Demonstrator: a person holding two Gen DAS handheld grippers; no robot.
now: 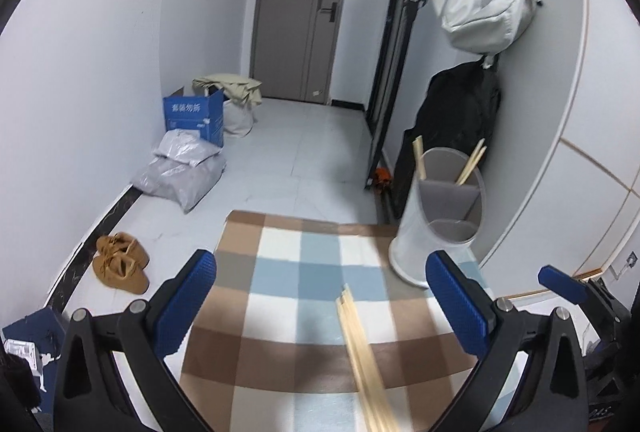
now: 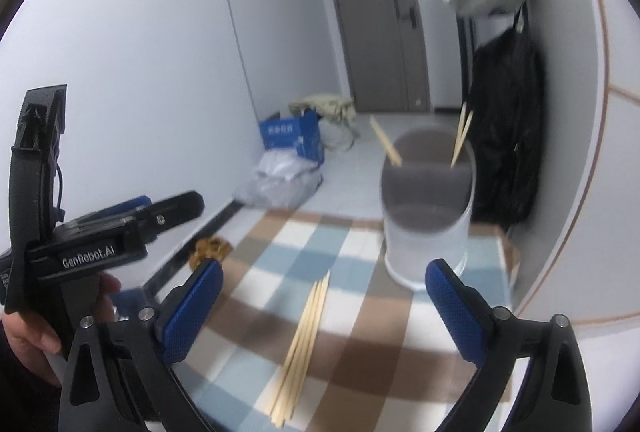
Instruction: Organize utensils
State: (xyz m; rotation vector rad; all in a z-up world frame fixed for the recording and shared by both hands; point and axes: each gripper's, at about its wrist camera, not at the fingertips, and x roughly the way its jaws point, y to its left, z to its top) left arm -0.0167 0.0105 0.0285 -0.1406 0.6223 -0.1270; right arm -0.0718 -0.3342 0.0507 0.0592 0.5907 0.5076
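We are holding the left gripper (image 1: 320, 292) spread wide and empty above the checked cloth (image 1: 280, 272), and the right gripper (image 2: 324, 296) is gaping empty too. Between the blue pads, a loose bundle of chopsticks (image 2: 304, 336) is lying flat on the cloth, near the white divided holder (image 2: 428, 208); it is already keeping a few chopsticks upright, so we are judging the bundle belongs there next
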